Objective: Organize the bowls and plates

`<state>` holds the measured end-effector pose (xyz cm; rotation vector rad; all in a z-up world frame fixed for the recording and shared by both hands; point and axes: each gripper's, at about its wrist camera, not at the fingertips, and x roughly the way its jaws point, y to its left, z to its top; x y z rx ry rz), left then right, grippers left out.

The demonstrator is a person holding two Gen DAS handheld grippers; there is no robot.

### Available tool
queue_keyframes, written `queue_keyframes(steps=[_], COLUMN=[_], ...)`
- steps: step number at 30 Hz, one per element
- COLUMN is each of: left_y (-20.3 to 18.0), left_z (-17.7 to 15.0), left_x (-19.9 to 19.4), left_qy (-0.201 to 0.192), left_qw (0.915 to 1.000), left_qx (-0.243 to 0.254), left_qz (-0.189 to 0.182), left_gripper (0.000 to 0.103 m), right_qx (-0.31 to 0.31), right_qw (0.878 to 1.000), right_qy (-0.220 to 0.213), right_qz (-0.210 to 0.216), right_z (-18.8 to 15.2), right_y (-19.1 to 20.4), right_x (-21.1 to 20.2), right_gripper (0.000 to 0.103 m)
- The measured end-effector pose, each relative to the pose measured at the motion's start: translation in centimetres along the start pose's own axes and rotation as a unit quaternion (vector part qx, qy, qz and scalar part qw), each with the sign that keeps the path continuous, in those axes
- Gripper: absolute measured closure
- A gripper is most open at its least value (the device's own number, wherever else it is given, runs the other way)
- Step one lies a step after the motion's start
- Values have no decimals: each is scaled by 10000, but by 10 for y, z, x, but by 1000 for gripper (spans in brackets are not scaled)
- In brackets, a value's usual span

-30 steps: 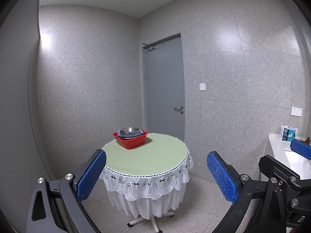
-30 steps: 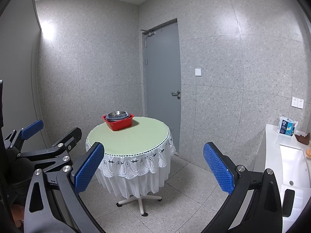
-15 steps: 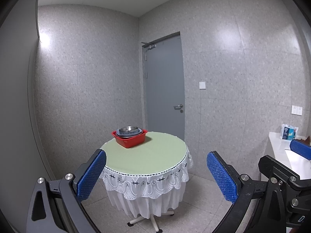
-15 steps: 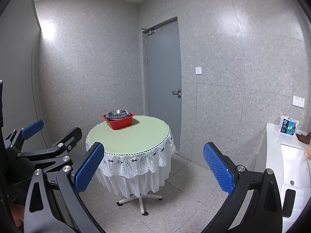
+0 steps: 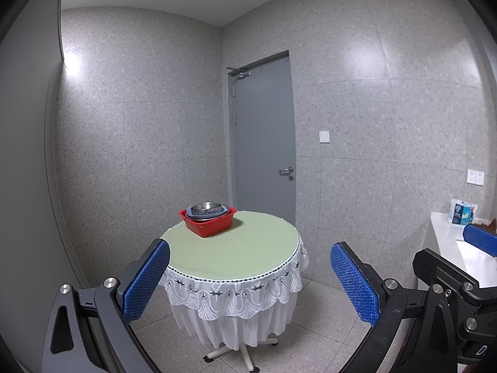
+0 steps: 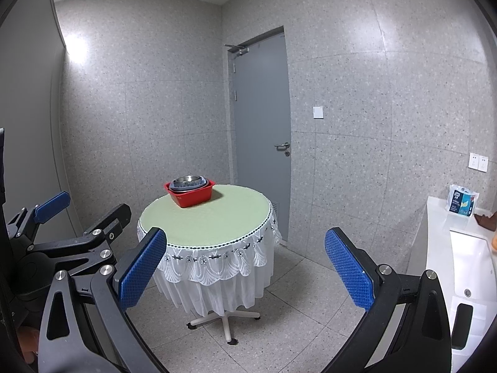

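Both tongs, left (image 5: pixel 248 279) and right (image 6: pixel 245 267), gape empty, well short of the red basin (image 5: pixel 208 221) of bowls (image 5: pixel 205 209) straight ahead across the tabletop (image 5: pixel 236 248).

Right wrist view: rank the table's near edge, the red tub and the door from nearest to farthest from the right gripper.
From the right gripper:
1. Table, near edge straight ahead, low.
2. Red tub, on the table's far left side, dishes stacked inside.
3. Door, in the back wall beyond the table.
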<state>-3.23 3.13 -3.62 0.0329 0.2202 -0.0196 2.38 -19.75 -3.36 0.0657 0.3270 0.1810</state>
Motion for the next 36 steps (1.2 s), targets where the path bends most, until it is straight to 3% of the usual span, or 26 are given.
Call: queue_keyframes(steps=[26, 36], left_y=[1, -11], left_z=[4, 23], left_x=[-2, -7], left_qy=[29, 127], left_qw=[10000, 9999], left_qx=[-7, 66], left_qz=[0, 81], left_gripper=[1, 1], right_qx=[1, 101], right_qw=[10000, 9998], right_qy=[57, 184], right_qz=[7, 50], right_z=[2, 11], right_y=[2, 0], right_x=[0, -4], right_gripper=[0, 0])
